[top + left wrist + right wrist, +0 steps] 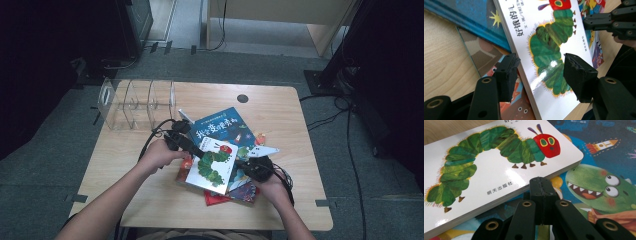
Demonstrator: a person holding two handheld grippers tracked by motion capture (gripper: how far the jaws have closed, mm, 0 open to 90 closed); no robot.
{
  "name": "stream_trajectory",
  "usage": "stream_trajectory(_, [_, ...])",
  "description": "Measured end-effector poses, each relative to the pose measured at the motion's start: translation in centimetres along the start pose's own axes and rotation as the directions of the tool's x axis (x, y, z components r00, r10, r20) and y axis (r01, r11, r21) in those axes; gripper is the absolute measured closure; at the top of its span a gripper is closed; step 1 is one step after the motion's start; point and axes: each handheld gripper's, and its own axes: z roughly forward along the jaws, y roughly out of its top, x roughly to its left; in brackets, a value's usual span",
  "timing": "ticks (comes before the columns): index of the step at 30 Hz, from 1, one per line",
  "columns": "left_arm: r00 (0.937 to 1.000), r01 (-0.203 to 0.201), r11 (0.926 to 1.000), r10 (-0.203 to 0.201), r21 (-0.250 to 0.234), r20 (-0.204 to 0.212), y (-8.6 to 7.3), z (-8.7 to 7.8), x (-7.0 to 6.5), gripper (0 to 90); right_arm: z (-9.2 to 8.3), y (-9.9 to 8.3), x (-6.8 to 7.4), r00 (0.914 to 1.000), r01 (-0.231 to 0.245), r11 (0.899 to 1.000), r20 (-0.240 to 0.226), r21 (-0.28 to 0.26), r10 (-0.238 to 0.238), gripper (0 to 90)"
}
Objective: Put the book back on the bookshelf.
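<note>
Two claws, left (197, 149) apart, right (239, 162) together, flank a caterpillar book (212, 166) on a wooden table (280, 120) over grey carpet (45, 150).

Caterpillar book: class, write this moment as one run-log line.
work: lifting caterpillar book off book pile | left gripper: open, straddling its spine edge | right gripper: shut, at its edge | clear rack: empty

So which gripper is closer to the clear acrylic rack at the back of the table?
Left. The left gripper sits at the caterpillar book's near-left edge, just in front of the clear rack. The right gripper is on the book's far side, farther from the rack.
</note>
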Motion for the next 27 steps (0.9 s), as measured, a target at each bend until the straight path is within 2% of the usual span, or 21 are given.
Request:
stream_trajectory(8, [0.9998,0.013,0.9998,-0.013,0.014,-0.016,-0.7,0.8,0.3,43.8,-0.1,0.0,0.4,1.0,0.0,1.0,-0.008,0.012,0.0,90.0])
stream_trajectory(12, [0.9996,0.022,0.9994,-0.021,0.026,-0.017,-1.1,1.4,0.6,42.5,-0.2,-0.1,1.1,0.9997,0.017,1.0,-0.018,0.024,-0.016,90.0])
stream_trajectory(15, [0.9995,0.024,0.9989,-0.023,0.041,-0.02,-1.4,2.1,0.5,42.2,-0.4,-0.1,1.3,0.9997,0.008,0.999,-0.024,0.033,-0.007,90.0])
stream_trajectory(19, [0.9991,0.036,0.9991,-0.036,0.021,0.02,-1.5,2.4,0.5,42.7,-0.5,-0.2,2.0,0.9996,0.022,0.999,-0.016,0.044,-0.021,90.0])
stream_trajectory(21, [0.9986,0.05,0.9985,-0.05,0.024,0.017,-1.5,2.4,0.4,40.7,-0.4,-0.2,2.2,0.9995,0.031,0.999,-0.008,0.04,-0.031,90.0])
stream_trajectory(22, [0.9982,0.059,0.9979,-0.059,0.029,0.013,-1.4,2.5,0.2,39.3,-0.4,-0.2,2.3,0.9996,0.027,0.999,-0.007,0.041,-0.027,90.0])
stream_trajectory(27, [0.9989,0.046,0.9986,-0.046,0.027,-0.014,-1.4,2.6,-0.2,36.5,-0.3,-0.4,1.9,0.9995,-0.011,1.0,-0.031,0.023,0.011,90.0])
